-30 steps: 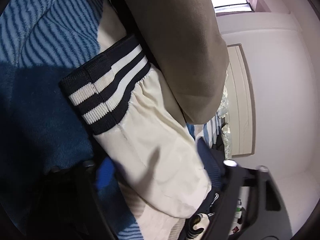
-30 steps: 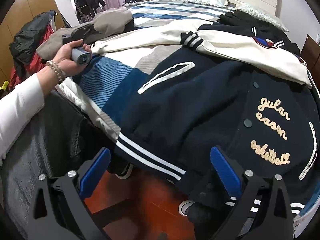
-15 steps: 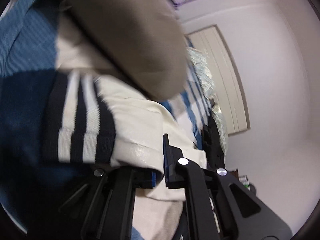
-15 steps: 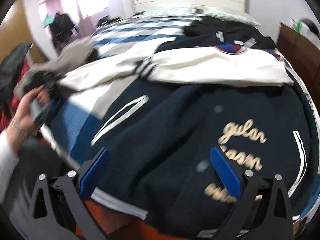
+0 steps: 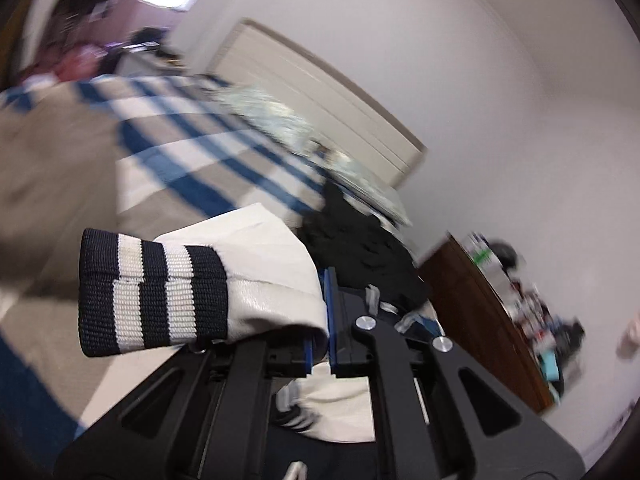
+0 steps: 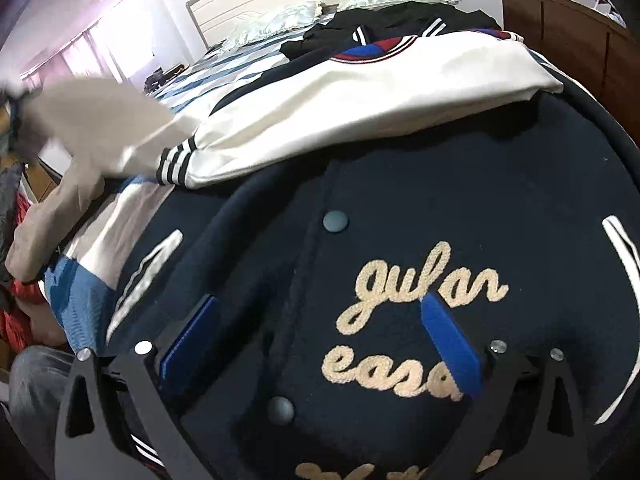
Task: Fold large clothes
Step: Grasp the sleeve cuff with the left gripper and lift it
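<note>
Left gripper [image 5: 320,320] has just clamped onto the cream sleeve [image 5: 276,280] near its striped cuff [image 5: 152,296] and lifted it off the bed [image 5: 192,144], where a second ago the jaws stood open round it. Right gripper [image 6: 320,344] hangs open over the navy jacket [image 6: 400,208], nothing between its pads, now closer over the lettering. Beyond, the other sleeve [image 6: 360,108] lies across the jacket's chest. Folding this sleeve in looks next.

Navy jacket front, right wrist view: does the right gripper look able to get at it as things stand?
Probably yes. The right gripper hangs open right above the navy jacket, with nothing between its blue pads and the cloth. The cream sleeve lies farther up the bed, clear of that spot.
</note>
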Available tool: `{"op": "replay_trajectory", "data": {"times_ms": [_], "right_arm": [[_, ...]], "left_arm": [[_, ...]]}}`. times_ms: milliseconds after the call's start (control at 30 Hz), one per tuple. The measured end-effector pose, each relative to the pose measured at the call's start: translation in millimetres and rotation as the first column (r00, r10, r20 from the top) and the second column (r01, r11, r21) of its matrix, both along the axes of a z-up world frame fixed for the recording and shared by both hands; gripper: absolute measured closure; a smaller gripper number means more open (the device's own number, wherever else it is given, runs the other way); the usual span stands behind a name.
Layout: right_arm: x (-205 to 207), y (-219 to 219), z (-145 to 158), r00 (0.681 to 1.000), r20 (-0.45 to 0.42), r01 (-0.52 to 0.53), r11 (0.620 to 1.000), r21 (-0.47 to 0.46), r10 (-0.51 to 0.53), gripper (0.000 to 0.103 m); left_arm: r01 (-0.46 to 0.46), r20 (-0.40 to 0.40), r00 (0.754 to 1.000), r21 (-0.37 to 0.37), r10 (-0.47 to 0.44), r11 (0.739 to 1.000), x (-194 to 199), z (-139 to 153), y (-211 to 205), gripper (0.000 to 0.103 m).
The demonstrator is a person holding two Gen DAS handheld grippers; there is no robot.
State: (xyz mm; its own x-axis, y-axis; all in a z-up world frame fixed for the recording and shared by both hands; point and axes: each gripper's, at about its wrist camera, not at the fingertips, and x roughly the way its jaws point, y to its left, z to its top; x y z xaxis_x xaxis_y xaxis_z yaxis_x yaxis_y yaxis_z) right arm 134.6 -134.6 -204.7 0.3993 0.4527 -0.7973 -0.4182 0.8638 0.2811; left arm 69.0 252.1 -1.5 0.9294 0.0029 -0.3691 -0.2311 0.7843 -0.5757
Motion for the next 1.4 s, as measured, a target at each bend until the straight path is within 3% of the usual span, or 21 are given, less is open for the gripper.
{"op": "replay_trajectory", "data": {"times_ms": [100, 233, 433, 600, 833, 867, 967, 1067, 1133, 1200, 1233, 1367, 1400], "right_arm": [[-3.5, 0.0, -8.6, 0.999, 0.025, -0.019, 1.000, 0.000, 0.019, 0.004], [-2.9, 6.8, -10.6, 0.999, 0.032, -0.042, 0.998, -0.037, 0.043, 0.004], [-3.3, 5.0, -10.6, 0.998, 0.036, -0.052, 0.998, -0.022, 0.053, 0.004], [-3.3, 4.9, -10.7, 0.998, 0.038, -0.057, 0.998, -0.018, 0.058, 0.004], [1.8, -0.6, -10.5, 0.999, 0.006, -0.049, 0.998, 0.031, 0.048, 0.004], [3.5, -1.7, -10.1, 0.999, -0.001, -0.047, 0.998, 0.039, 0.048, 0.004], [7.3, -7.8, -9.6, 0.999, -0.020, -0.045, 0.997, 0.068, 0.047, 0.004], [9.3, -10.5, -9.6, 0.998, -0.043, -0.041, 0.994, 0.101, 0.046, 0.004], [11.2, -12.9, -9.4, 0.997, -0.058, -0.043, 0.992, 0.122, 0.050, 0.004], [13.1, -16.5, -9.4, 0.996, -0.067, -0.047, 0.989, 0.142, 0.057, 0.004], [13.1, -17.3, -9.0, 0.996, -0.069, -0.049, 0.988, 0.146, 0.059, 0.004], [12.1, -21.7, -8.1, 0.994, -0.074, -0.066, 0.983, 0.170, 0.080, 0.004], [11.8, -19.6, -7.6, 0.994, -0.074, -0.072, 0.982, 0.172, 0.086, 0.004]], "left_arm": [[0.131, -0.008, 0.991, 0.054, -0.131, 0.990, 41.2, 30.4, -39.0, 0.098], [0.232, -0.037, 0.973, 0.107, -0.230, 0.967, 90.6, 43.2, -86.7, 0.098], [0.392, -0.098, 0.920, 0.193, -0.380, 0.899, 143.4, 59.1, -160.0, 0.098], [0.534, -0.180, 0.845, 0.257, -0.503, 0.805, 183.0, 58.6, -226.2, 0.098], [0.709, -0.349, 0.704, 0.298, -0.619, 0.639, 240.0, 17.5, -323.9, 0.098], [0.723, -0.360, 0.690, 0.299, -0.627, 0.623, 246.1, 11.6, -335.9, 0.098], [0.745, -0.343, 0.666, 0.262, -0.662, 0.614, 261.6, 0.4, -361.9, 0.098], [0.777, -0.360, 0.629, 0.260, -0.689, 0.574, 273.8, -12.2, -393.0, 0.098], [0.810, -0.411, 0.586, 0.284, -0.699, 0.513, 278.3, -26.1, -419.3, 0.098], [0.852, -0.499, 0.523, 0.312, -0.691, 0.420, 280.9, -48.6, -448.3, 0.098], [0.864, -0.534, 0.503, 0.322, -0.680, 0.386, 281.4, -57.1, -457.1, 0.098], [0.901, -0.702, 0.424, 0.390, -0.572, 0.189, 275.9, -103.7, -494.2, 0.098], [0.911, -0.734, 0.399, 0.382, -0.549, 0.152, 273.8, -115.2, -498.7, 0.098]]}}
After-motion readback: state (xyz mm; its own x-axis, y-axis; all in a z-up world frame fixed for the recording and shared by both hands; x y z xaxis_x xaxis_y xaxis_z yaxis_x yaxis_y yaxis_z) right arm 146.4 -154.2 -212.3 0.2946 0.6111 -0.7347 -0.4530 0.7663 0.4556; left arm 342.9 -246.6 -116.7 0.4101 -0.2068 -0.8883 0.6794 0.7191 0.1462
